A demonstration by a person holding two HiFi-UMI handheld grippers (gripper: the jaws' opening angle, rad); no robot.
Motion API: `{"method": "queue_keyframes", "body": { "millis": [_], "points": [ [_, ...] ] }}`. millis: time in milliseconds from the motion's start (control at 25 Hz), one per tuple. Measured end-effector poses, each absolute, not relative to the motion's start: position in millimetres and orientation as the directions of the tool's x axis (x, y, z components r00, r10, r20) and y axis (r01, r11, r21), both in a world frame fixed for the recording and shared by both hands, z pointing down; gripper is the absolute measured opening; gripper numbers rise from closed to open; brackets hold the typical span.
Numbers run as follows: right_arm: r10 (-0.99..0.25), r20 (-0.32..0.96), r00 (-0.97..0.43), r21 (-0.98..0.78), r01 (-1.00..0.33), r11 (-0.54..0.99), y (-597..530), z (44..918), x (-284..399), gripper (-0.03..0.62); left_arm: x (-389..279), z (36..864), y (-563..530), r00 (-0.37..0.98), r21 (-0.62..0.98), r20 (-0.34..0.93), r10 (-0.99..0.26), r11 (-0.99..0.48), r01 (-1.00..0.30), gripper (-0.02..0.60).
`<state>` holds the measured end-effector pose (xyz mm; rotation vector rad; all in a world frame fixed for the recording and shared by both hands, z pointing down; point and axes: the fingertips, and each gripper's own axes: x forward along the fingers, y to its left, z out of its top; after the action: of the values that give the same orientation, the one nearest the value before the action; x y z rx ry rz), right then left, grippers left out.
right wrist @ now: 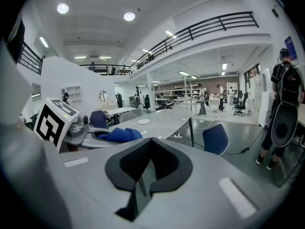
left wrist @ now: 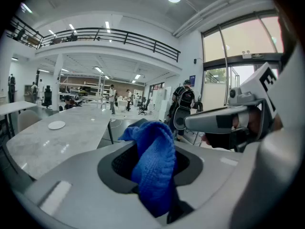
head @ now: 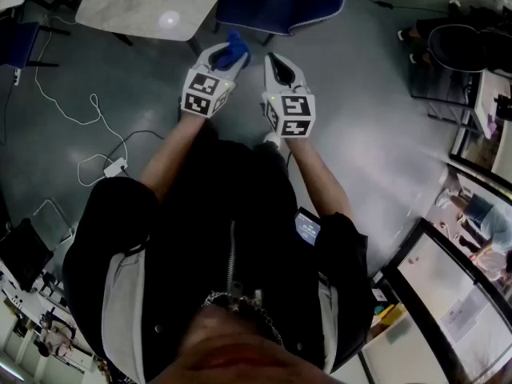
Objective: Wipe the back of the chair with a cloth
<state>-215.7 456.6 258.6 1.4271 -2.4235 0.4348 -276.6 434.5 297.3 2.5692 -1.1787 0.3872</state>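
Note:
A blue cloth [left wrist: 155,166] is pinched in my left gripper [left wrist: 157,194], bunching up above the jaws; it shows in the head view as a blue tuft, the cloth [head: 234,52], at the left gripper [head: 218,64]. My right gripper [right wrist: 138,187] is shut with nothing between its jaws, held beside the left one, the right gripper [head: 278,74]. The blue chair [head: 284,2] stands just ahead of both grippers, next to the table; in the right gripper view the chair [right wrist: 215,139] is further off to the right. The left gripper with the cloth [right wrist: 117,134] appears at the left there.
A pale marble-topped table [head: 152,2] with a white plate [left wrist: 56,125] stands ahead on the left. White cables and a power adapter [head: 114,167] lie on the grey floor to the left. Office chairs and desks [head: 460,50] stand at the right, with people further back.

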Motion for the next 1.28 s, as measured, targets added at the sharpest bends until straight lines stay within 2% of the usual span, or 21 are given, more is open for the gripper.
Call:
{"method": "queue_keyframes", "body": {
  "millis": [200, 480, 680, 1280],
  "points": [
    [-0.766, 0.400, -0.503, -0.109, -0.856, 0.505, 481.5, 257.1, -164.4, -0.005, -228.4, 290.2, 461.2, 0.593, 0.131, 0.351, -0.725, -0.588, -0.798, 0.140],
    [-0.735, 0.397, -0.549, -0.119, -0.825, 0.552, 514.7, 257.8, -129.2, -0.005, -192.4, 285.3, 501.4, 0.555, 0.141, 0.342, -0.759, -0.542, -0.828, 0.140],
    [-0.728, 0.352, -0.589, -0.170, -0.805, 0.569, 521.2, 249.1, -121.7, 0.003, -186.3, 281.4, 503.8, 0.538, 0.129, 0.338, -0.772, -0.529, -0.839, 0.140],
    [-0.676, 0.366, -0.640, -0.194, -0.763, 0.617, 532.3, 264.5, -84.2, 0.003, -159.7, 297.9, 507.2, 0.488, 0.135, 0.361, -0.794, -0.473, -0.870, 0.140]
  ]
}}
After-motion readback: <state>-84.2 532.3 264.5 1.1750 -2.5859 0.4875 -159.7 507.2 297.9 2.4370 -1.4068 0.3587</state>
